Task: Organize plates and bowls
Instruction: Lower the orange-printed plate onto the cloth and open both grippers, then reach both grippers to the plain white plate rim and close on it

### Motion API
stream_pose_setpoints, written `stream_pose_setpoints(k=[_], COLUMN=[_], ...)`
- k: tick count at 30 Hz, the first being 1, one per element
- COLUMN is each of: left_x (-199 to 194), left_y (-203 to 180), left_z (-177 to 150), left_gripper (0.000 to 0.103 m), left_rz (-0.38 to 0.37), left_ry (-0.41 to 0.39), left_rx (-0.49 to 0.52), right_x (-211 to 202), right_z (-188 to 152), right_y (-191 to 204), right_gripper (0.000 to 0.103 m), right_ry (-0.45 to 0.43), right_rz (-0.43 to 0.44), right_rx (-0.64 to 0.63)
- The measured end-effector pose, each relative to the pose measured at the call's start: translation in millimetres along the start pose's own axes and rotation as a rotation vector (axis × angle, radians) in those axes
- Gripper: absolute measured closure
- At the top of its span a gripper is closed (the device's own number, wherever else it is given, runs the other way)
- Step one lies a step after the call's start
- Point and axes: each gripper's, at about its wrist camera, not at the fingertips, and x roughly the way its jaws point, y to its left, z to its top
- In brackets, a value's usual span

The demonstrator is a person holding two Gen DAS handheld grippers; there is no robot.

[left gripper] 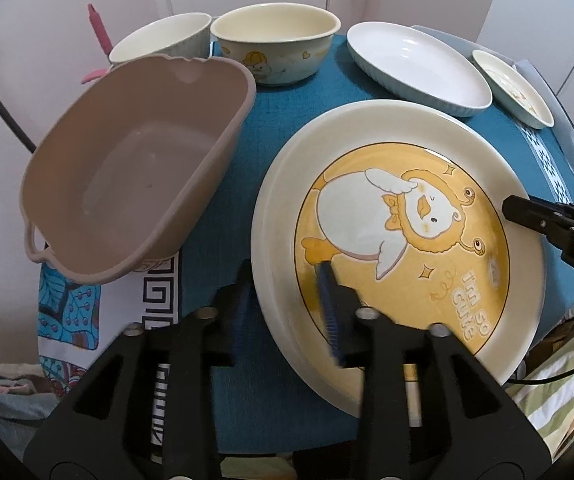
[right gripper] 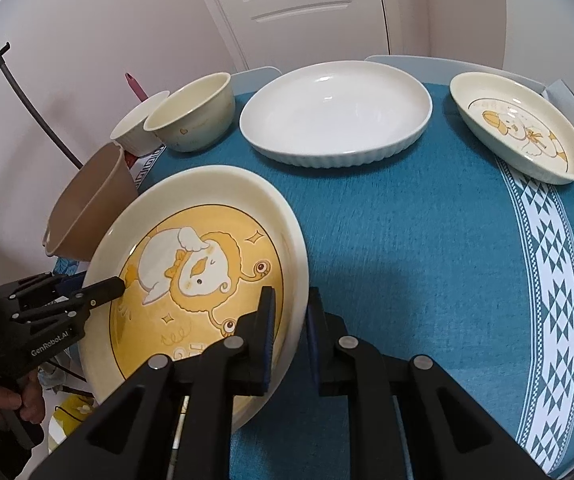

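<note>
A large cream plate with a yellow duck picture (left gripper: 399, 232) is held tilted above the blue tablecloth; it also shows in the right wrist view (right gripper: 191, 264). My left gripper (left gripper: 287, 300) is shut on its near rim, one finger inside and one underneath. My right gripper (right gripper: 291, 332) is shut on the opposite rim, and shows in the left wrist view (left gripper: 527, 210). A brown plastic basin (left gripper: 127, 168) stands empty just left of the plate.
At the back stand a white ribbed bowl (left gripper: 159, 36), a cream duck bowl (left gripper: 275, 44), a white oval dish (right gripper: 335, 112) and a small duck dish (right gripper: 519, 128). The blue tablecloth (right gripper: 427, 260) lies bare on the right. A door stands behind.
</note>
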Motion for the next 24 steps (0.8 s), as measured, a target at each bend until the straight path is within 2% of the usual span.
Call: stream_pose_setpoints(k=[1, 2, 3, 5, 6, 8, 9, 10, 13, 14, 16, 17, 18, 21, 24], left_x=[0, -2, -6, -12, -14, -19, -24, -31, -55, -65, -89, -100, -112, -130, -130], left_y=[0, 0, 0, -1, -2, -4, -5, -7, -12, -13, -17, -19, -21, -25, -29], left_z=[0, 0, 0, 1, 2, 2, 0, 0, 4, 8, 22, 31, 44, 70, 97], left_gripper=[0.041, 0.022, 0.017, 0.017, 0.017, 0.017, 0.017, 0.017, 0.017, 0.017, 0.016, 0.01, 0.0, 0.0, 0.0], left_rz=[0.002, 0.007, 0.009, 0.001, 0.002, -0.004, -0.01, -0.018, -0.047, -0.061, -0.092, -0.106, -0.124, -0.163, -0.204], left_ry=[-0.002, -0.012, -0.031, -0.045, -0.036, -0.025, -0.021, -0.015, -0.023, -0.037, -0.085, -0.111, -0.149, -0.226, -0.237], left_rx=[-0.005, -0.011, -0.017, -0.019, -0.016, -0.013, -0.013, -0.014, -0.022, -0.024, -0.026, -0.026, -0.025, -0.028, -0.036], right_x=[-1, -2, -2, -4, -5, -8, -9, -13, -32, -40, -56, -66, -81, -109, -127], right_z=[0, 0, 0, -1, -1, -2, -2, 0, 7, 11, 20, 26, 34, 57, 81], right_y=[0, 0, 0, 0, 0, 0, 0, -1, -2, -2, 0, 0, 0, -3, -7], right_gripper=[0.09, 0.09, 0.09, 0.088, 0.083, 0.065, 0.047, 0.034, 0.016, 0.014, 0.005, 0.003, 0.001, 0.001, 0.001], right_ry=[-0.003, -0.006, -0.009, -0.015, -0.019, -0.022, -0.022, -0.023, -0.033, -0.038, -0.055, -0.069, -0.093, -0.121, -0.113], right_rz=[-0.002, -0.003, -0.003, -0.005, -0.006, -0.015, -0.017, -0.015, -0.016, -0.02, -0.028, -0.03, -0.029, -0.022, -0.04], right_rx=[-0.003, -0.005, -0.006, -0.012, -0.015, -0.016, -0.014, -0.009, 0.009, 0.009, 0.004, 0.003, 0.005, 0.018, 0.0])
